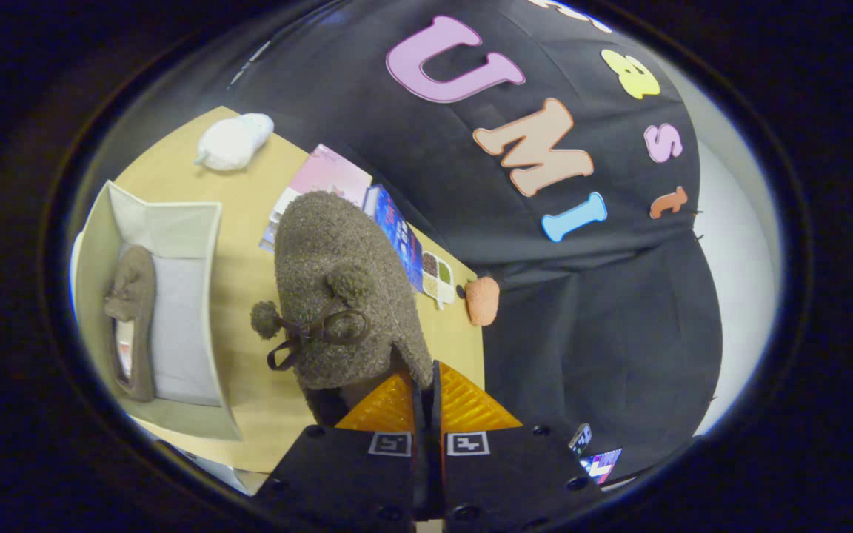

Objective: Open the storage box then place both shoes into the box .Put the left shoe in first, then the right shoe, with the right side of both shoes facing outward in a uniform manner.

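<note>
- Gripper view: the hand-held gripper (pixel 426 392) has its two fingers drawn almost together, pinching the rim at the heel end of a fuzzy brown shoe (pixel 341 296).
- The held shoe extends ahead of the fingers, its toe pointing away from them. It appears lifted above the tabletop (pixel 249 244), though I cannot confirm the clearance.
- Its upper carries two pom-poms and a dark ribbon bow (pixel 308 333); one pom-pom hangs off the side facing the box.
- The storage box (pixel 167 229) stands open on the tabletop, to one side of the held shoe and clearly apart from it. Its walls are pale and its floor is light grey.
- A second shoe (pixel 130 318) of the same brown fabric lies inside the box, set along the wall farthest from the held shoe. The rest of the box floor is bare.
- Beyond the box, near the tabletop's far corner, rests a white soft object (pixel 234 141).
- Beyond the held shoe lie a pink booklet (pixel 326 178), a blue printed item (pixel 400 229) and a small divided tray (pixel 437 277) with dark and green contents.
- An orange rounded object (pixel 482 300) sits at the tabletop's edge, against the black cloth wall.
</note>
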Demonstrator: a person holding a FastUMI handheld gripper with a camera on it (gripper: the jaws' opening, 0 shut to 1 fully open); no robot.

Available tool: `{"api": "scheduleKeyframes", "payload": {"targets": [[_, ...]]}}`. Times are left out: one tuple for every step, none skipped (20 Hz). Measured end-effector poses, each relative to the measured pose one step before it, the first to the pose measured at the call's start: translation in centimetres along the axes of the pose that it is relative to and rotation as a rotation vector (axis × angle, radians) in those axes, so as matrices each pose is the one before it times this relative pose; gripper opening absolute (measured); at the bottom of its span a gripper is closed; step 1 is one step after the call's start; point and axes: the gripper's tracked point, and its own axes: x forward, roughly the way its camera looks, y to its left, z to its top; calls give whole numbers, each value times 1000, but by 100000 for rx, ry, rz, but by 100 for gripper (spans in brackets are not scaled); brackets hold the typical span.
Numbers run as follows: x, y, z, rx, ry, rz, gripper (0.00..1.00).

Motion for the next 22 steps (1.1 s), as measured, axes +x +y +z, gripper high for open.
{"api": "scheduleKeyframes", "payload": {"targets": [[-657, 1133, 696, 297, -851, 1684, 4], [-675, 1073, 561, 374, -114, 1666, 4], [-620, 1089, 303, 332, 303, 1825, 4], [-465, 1147, 227, 791, 716, 1723, 4], [-359, 1251, 114, 910, 1101, 1979, 4], [-492, 1291, -14, 637, 1534, 2617, 4], [-451, 1249, -98, 547, 1654, 2333, 4], [-219, 951, -436, 372, 1712, 1731, 4], [-482, 865, -154, 98, 1677, 987, 4], [-357, 694, -163, 54, 1653, 574, 4], [-239, 683, -226, 538, 1867, 533, 4], [90, 796, -354, 1283, 1858, 878, 4], [80, 849, -174, 1754, 1903, 1171, 4], [749, 728, -138, 1607, 2008, 1352, 4], [422, 636, -255, 990, 2205, 1297, 4], [407, 512, -301, 957, 2770, 890, 4], [244, 323, -282, 496, 2026, 315, 4], [354, 263, 324, 668, 1801, -57, 4], [1089, 268, -116, 524, 1420, 112, 4], [589, 259, 40, 519, 1247, 172, 4], [412, 406, -80, 929, 1420, 774, 4], [464, 722, -309, 1352, 1499, 1533, 4]]}}
